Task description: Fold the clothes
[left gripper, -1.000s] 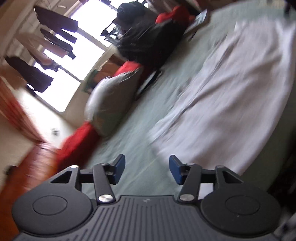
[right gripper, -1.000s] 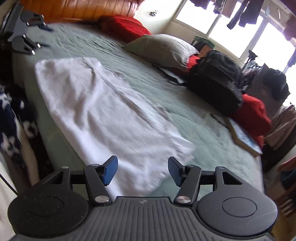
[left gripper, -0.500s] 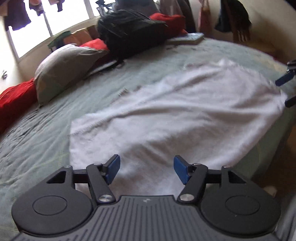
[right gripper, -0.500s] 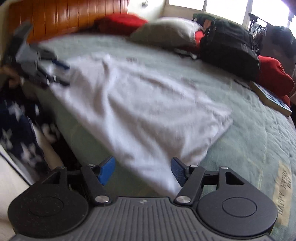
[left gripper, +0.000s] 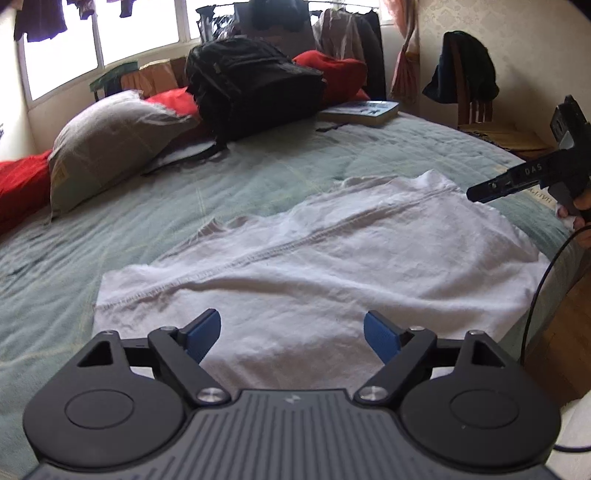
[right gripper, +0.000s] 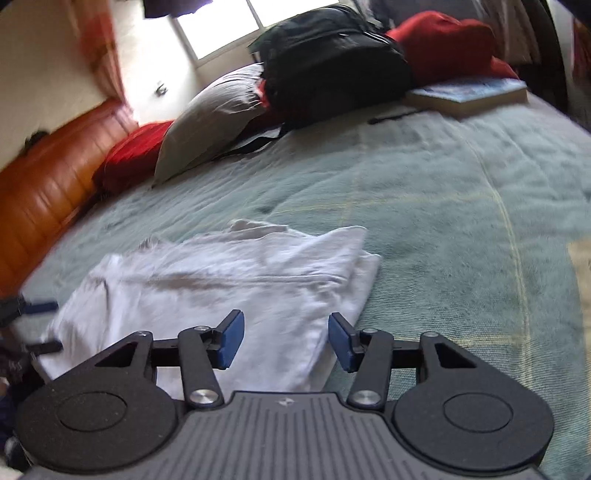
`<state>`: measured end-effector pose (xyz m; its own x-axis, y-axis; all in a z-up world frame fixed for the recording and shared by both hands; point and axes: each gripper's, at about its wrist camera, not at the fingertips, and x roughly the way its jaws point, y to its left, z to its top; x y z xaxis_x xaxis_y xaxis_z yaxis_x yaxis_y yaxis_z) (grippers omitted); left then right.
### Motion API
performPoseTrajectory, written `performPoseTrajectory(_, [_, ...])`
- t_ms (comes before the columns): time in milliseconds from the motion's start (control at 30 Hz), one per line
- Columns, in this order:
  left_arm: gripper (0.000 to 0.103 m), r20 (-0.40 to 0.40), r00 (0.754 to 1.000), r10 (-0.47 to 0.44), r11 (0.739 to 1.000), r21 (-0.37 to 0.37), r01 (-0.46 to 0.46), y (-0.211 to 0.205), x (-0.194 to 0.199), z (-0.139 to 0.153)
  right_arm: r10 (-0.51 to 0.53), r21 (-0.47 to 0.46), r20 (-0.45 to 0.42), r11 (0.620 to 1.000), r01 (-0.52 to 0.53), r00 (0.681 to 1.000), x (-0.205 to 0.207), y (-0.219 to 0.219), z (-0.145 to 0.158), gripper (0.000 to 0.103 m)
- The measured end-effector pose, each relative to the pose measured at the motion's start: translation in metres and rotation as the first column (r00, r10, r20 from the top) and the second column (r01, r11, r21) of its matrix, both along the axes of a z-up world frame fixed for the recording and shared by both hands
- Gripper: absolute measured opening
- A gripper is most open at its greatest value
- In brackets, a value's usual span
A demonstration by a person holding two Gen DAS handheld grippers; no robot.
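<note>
Green quilt [left gripper: 258, 177] — white garment [left gripper: 332, 266] part-folded; left gripper [left gripper: 291, 332] widening, right gripper [right gripper: 284, 339] narrowing, both empty — further folds remaining.

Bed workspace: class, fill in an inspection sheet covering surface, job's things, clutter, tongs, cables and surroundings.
Surface: green quilted bedspread, wrinkled.
Job's things: white garment lying flat near the bed's edge, seam showing.
Clutter: grey pillow, black backpack, red cushions, book.
Tongs: left tongs open wide, jaws just opening, over the garment; right tongs open, jaws just closing, nothing gripped.
Cables: black cable by the bed's edge.
Surroundings: window, hanging clothes, wooden headboard.
</note>
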<state>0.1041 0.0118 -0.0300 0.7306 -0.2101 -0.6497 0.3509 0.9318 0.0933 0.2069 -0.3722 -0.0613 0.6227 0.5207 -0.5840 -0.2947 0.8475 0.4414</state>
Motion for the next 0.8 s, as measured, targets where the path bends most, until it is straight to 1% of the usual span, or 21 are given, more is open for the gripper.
performPoseTrajectory(100, [0.085, -0.03, 0.999, 0.021, 1.0, -0.018, -0.022, 0.0, 0.01, -0.007, -0.008, 0.067, -0.032, 0.998, 0.01, 0.999, 0.008, -0.006, -0.009, 0.051])
performPoseTrajectory(200, [0.085, -0.04, 0.999, 0.027, 1.0, -0.013, -0.028, -0.002, 0.017, -0.009, -0.017, 0.07, -0.051, 0.997, 0.021, 0.999, 0.011, -0.008, -0.012, 0.047])
performPoseTrajectory(267, [0.085, -0.042, 0.999, 0.024, 1.0, -0.005, -0.025, -0.004, 0.017, -0.01, -0.021, 0.078, -0.064, 0.997, 0.026, 0.998, 0.009, -0.01, -0.013, 0.047])
performPoseTrajectory(333, [0.085, -0.042, 0.999, 0.024, 1.0, 0.004, -0.024, -0.004, 0.017, -0.01, -0.022, 0.111, -0.093, 0.993, 0.033, 0.995, 0.003, -0.011, -0.017, 0.047])
performPoseTrajectory(400, [0.085, -0.041, 0.999, 0.023, 1.0, 0.005, -0.023, -0.004, 0.016, -0.01, -0.014, 0.127, -0.093, 0.991, 0.026, 0.996, -0.005, -0.011, -0.018, 0.047])
performPoseTrajectory(467, [0.086, -0.044, 0.999, 0.019, 1.0, 0.009, -0.019, -0.005, 0.014, -0.01, -0.012, 0.141, -0.09, 0.99, 0.025, 0.996, -0.011, -0.011, -0.018, 0.044])
performPoseTrajectory(500, [0.086, -0.044, 0.999, 0.016, 1.0, 0.014, -0.016, -0.006, 0.012, -0.01, -0.016, 0.149, -0.092, 0.988, 0.029, 0.996, -0.012, -0.012, -0.018, 0.038])
performPoseTrajectory(567, [0.086, -0.033, 0.999, 0.01, 1.0, 0.03, -0.009, -0.009, 0.008, -0.008, -0.038, 0.15, -0.11, 0.987, 0.054, 0.993, -0.014, -0.016, -0.02, 0.022])
performPoseTrajectory(600, [0.086, -0.027, 1.0, 0.006, 0.999, 0.037, -0.005, -0.01, 0.006, -0.007, -0.049, 0.143, -0.112, 0.988, 0.065, 0.992, -0.016, -0.018, -0.02, 0.011])
performPoseTrajectory(700, [0.086, -0.02, 1.0, -0.004, 0.999, 0.036, 0.004, -0.01, 0.0, -0.004, -0.066, 0.12, -0.082, 0.99, 0.076, 0.994, -0.028, -0.02, -0.014, 0.005])
performPoseTrajectory(800, [0.086, -0.01, 1.0, -0.008, 0.999, 0.053, 0.008, -0.01, -0.007, 0.0, -0.062, 0.103, -0.062, 0.992, 0.068, 0.996, -0.039, -0.018, -0.004, 0.005])
